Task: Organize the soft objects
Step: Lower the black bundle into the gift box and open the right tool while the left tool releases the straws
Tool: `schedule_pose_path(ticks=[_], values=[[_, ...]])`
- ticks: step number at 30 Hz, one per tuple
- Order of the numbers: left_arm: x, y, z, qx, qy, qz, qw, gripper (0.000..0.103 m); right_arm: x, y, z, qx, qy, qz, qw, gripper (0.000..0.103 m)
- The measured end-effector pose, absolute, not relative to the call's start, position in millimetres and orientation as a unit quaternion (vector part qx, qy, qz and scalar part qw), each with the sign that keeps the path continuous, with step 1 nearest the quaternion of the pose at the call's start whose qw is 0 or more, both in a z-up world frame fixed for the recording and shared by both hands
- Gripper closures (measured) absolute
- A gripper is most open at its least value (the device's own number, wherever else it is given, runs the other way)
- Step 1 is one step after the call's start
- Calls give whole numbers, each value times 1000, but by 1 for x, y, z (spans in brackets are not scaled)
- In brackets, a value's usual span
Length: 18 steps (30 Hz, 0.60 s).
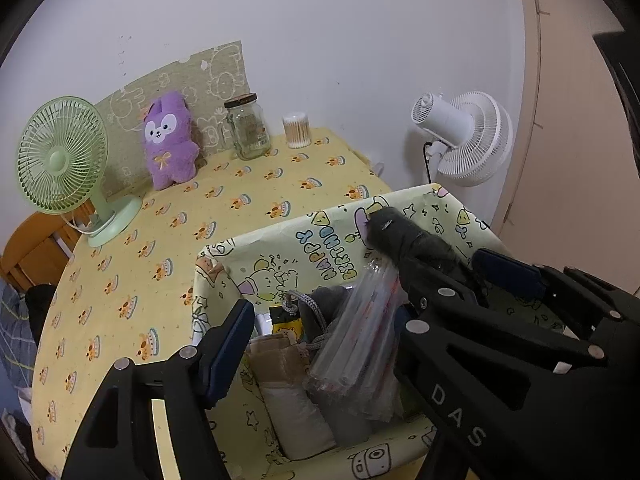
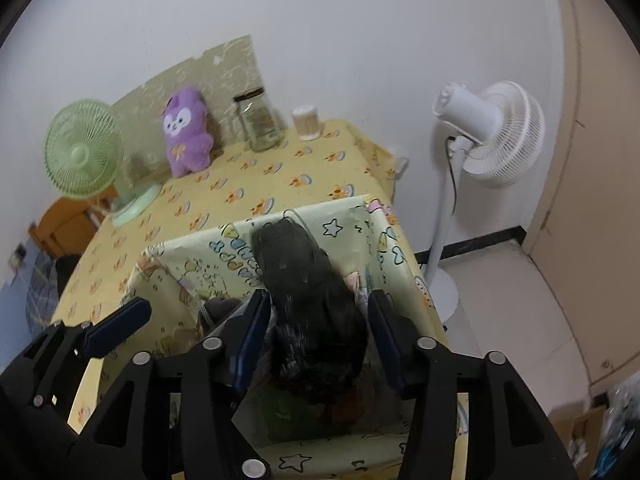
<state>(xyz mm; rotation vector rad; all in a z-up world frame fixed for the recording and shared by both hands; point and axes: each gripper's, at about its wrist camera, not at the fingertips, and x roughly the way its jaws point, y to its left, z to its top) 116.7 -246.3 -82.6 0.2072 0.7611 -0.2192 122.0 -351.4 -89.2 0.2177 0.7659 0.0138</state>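
- White walls back a surface (image 1: 240,200) draped in a yellow cloth printed with small cakes; its near stretch lies bare, with open room between the back row and the box.
- Along the wall stand a pale green desk fan (image 1: 64,160), a purple plush rabbit (image 1: 168,140), a clear glass jar with a dark lid (image 1: 248,128) and a tub of cotton swabs (image 1: 297,130).
- At the surface's right edge sits a pale yellow storage box with cartoon prints (image 1: 320,232), open-topped; a white pedestal fan (image 2: 492,132) stands just beyond on the floor.
- The dark grey fuzzy soft bundle (image 2: 308,300) lies over the box's open top, between the fingers of the right gripper (image 2: 318,320); its jaws stand slightly apart, and the pads seem to clear the bundle on both sides, though blur makes contact hard to judge.
- The left gripper (image 1: 360,300) hangs over the box with jaws wide, nothing held.
- Inside the box, a clear plastic packet (image 1: 360,328), a grey cord (image 1: 312,312) and cardboard pieces (image 1: 276,360) crowd together; the box floor is hidden.
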Motion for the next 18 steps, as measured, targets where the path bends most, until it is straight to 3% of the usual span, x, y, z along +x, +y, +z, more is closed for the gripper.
schedule_pose_path(ticks=[10, 18], values=[[111, -222, -79, 84, 368, -108, 920, 28, 118, -338, -86, 108, 382, -25, 917, 25], [99, -205, -69, 76, 353, -114, 925, 26, 103, -322, -73, 93, 358, -29, 929, 23]])
